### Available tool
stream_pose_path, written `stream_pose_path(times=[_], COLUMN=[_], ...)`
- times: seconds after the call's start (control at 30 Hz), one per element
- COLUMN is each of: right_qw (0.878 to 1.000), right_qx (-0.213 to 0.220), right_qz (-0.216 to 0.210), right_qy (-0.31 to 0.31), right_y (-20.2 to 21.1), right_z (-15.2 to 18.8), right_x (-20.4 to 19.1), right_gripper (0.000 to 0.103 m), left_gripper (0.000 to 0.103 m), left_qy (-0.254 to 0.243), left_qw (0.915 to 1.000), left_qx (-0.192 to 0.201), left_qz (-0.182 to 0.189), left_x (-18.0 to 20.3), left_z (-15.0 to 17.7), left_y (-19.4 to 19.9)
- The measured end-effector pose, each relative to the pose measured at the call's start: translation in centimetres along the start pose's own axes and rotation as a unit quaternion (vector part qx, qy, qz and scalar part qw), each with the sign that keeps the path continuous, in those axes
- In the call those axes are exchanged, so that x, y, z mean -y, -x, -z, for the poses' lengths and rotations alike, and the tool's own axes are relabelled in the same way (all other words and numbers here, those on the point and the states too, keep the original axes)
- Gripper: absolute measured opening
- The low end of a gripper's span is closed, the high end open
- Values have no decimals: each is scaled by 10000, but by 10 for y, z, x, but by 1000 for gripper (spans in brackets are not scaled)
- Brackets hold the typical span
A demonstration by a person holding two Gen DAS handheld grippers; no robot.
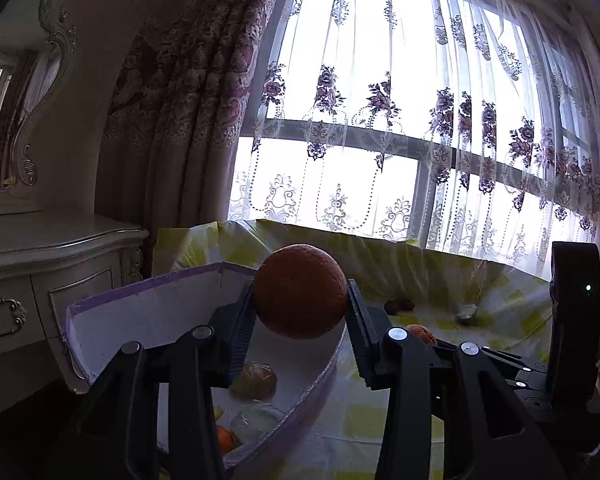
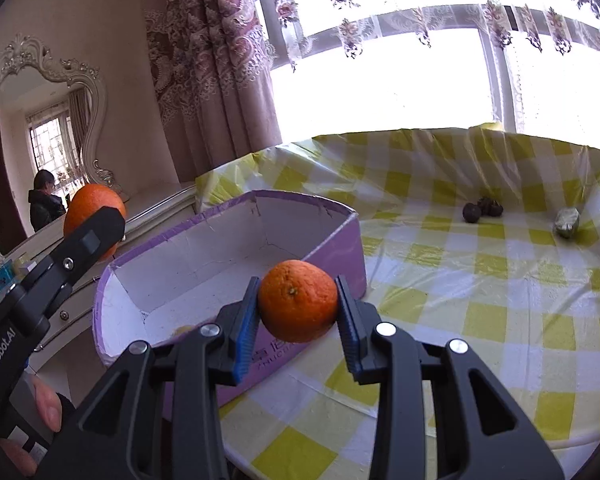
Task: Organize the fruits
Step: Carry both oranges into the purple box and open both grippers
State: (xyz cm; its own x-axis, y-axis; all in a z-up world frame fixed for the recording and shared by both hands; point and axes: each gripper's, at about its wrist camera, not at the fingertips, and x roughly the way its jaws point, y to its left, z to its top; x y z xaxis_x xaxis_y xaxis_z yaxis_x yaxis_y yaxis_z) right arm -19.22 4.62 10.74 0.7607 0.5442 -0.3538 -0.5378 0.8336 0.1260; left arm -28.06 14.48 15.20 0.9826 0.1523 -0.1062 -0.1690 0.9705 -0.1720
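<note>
The left gripper (image 1: 301, 300) clamps a large orange (image 1: 301, 291) above the purple box (image 1: 140, 312), over its rim. The right gripper (image 2: 298, 304) pinches a smaller orange (image 2: 298, 300) at the box's (image 2: 228, 240) 3 o'clock wall. Checked bench (image 2: 460, 300) lies open toward 2 o'clock, up to dark fruits (image 2: 482, 209).

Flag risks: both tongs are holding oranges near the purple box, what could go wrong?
1. The left tongs pinch their orange only at the fingertips above the purple box; it could slip early.
2. Dropped from there, it may bruise the fruit already inside.
3. The right tongs hold their orange outside the box wall; a release would miss.
</note>
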Motion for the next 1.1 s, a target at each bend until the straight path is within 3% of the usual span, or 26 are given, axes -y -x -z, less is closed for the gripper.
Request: stream_pose_path(times=[0.2,0.33,0.43,0.6,0.67,0.73,0.9,0.97,1.0,1.03,1.1], right_qw=[9981,9962,9921,9804,9753,9712,9647,9615,9618,9632,9650], right_qx=[76,-238,-706,-1359,-1340,-1394,-1632,-1738,-1732,-1684,-1645], right_qz=[-253,-210,-90,67,188,241,230,238,298,337,359], right_qy=[564,814,1035,1423,1746,1919,2055,2116,2099,2068,2012], right_y=[-26,-57,-84,-116,-119,-122,-135,-138,-138,-137,-134], right_z=[-17,-22,-20,2,10,13,13,12,12,11,9], right_x=[-46,-66,-76,-87,-93,-96,-100,-102,-100,-98,-95], right_gripper=[37,37,37,37,37,37,38,43,57,76,92], left_gripper=[42,42,42,42,42,42,42,43,46,54,66], left_qy=[210,312,343,463,572,328,298,280,256,254,260], left_qw=[9979,9945,9896,9751,9686,9671,9619,9604,9596,9607,9627], left_qx=[38,-365,-798,-1720,-1994,-2013,-2134,-2210,-2252,-2248,-2194], left_qz=[-616,-933,-1144,-1325,-1371,-1518,-1685,-1673,-1669,-1610,-1564], left_x=[-35,-55,-67,-86,-93,-90,-93,-93,-92,-92,-90], left_z=[-6,-4,0,22,32,37,37,36,36,35,33], left_y=[-4,-19,-36,-67,-74,-74,-74,-74,-75,-75,-75])
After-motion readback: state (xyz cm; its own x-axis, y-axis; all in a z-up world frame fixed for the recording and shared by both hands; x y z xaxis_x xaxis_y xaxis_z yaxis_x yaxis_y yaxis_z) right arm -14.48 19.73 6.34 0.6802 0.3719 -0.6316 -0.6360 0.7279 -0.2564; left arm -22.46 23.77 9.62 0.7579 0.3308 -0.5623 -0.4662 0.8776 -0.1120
